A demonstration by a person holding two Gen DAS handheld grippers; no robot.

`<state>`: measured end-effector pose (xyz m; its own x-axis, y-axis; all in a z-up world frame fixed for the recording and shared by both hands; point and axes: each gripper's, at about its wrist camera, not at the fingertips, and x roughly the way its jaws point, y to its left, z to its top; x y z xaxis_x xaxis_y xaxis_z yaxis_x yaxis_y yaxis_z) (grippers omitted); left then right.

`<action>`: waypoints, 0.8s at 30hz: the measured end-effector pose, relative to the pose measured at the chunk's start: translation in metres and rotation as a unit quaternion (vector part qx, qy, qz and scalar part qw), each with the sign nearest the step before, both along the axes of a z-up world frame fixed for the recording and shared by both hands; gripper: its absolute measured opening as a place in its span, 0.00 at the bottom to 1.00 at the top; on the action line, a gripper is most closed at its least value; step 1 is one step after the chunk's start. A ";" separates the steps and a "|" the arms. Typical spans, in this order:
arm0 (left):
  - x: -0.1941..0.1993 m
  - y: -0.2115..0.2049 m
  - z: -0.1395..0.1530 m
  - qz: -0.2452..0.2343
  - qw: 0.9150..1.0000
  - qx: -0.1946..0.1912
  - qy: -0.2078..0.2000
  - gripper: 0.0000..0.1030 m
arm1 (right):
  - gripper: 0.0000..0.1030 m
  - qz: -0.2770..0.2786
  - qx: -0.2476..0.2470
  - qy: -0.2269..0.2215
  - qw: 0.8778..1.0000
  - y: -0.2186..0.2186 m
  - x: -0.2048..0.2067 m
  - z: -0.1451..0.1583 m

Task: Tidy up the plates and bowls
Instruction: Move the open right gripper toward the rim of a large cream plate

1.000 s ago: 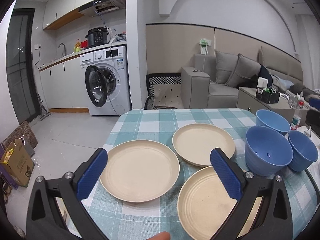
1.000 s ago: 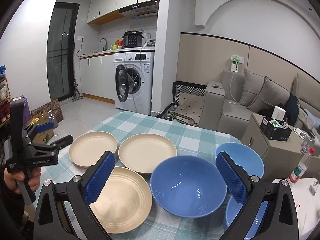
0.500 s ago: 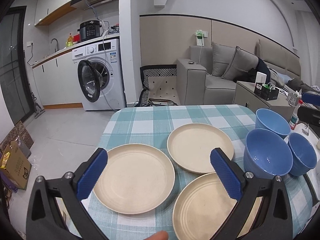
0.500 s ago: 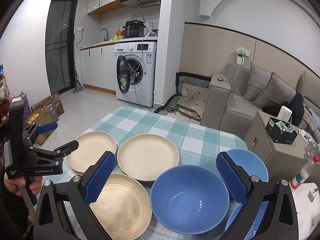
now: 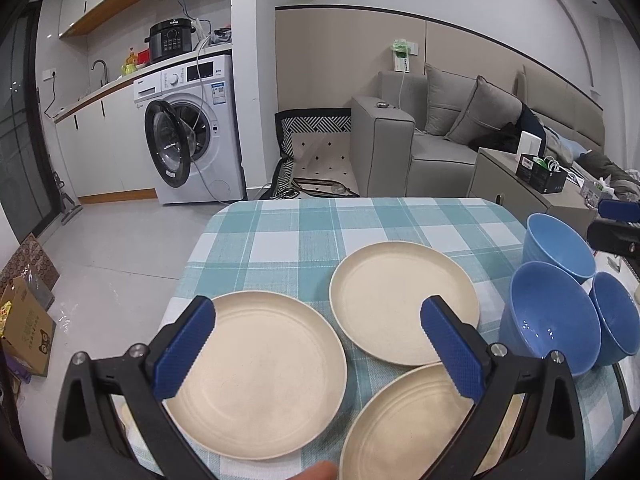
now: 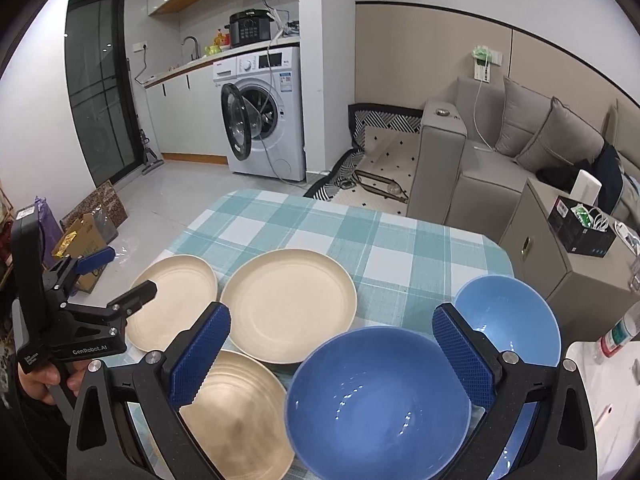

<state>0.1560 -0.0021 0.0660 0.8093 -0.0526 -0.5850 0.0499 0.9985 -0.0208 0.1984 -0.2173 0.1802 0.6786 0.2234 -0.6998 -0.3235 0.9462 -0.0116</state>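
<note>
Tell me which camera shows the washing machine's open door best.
The right wrist view: the washing machine door shows larger there, with the drum opening clear beside it. The left wrist view shows the same door open too, but smaller and more warped toward the picture's left.

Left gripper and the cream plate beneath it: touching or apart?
Apart. The right wrist view shows the left gripper raised above the cream plate, jaws open.
</note>
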 end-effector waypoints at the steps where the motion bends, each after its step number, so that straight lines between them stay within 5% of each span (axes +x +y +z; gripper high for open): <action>1: 0.004 0.000 0.000 -0.002 1.000 -0.004 0.001 1.00 | 1.00 -0.001 -0.002 0.003 1.000 0.000 0.005 -0.003; 15: 0.042 -0.005 -0.007 -0.015 1.000 -0.007 0.020 1.00 | 1.00 -0.019 -0.027 0.003 0.999 0.004 0.050 -0.018; 24: 0.062 -0.013 -0.017 -0.028 0.999 -0.003 0.044 1.00 | 1.00 -0.022 -0.027 0.044 0.998 0.000 0.082 -0.032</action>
<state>0.2179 -0.0155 0.0492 0.7510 -0.1005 -0.6526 0.1031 0.9941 -0.0344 0.2800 -0.2169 0.1482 0.6227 0.1540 -0.7671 -0.2827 0.9585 -0.0371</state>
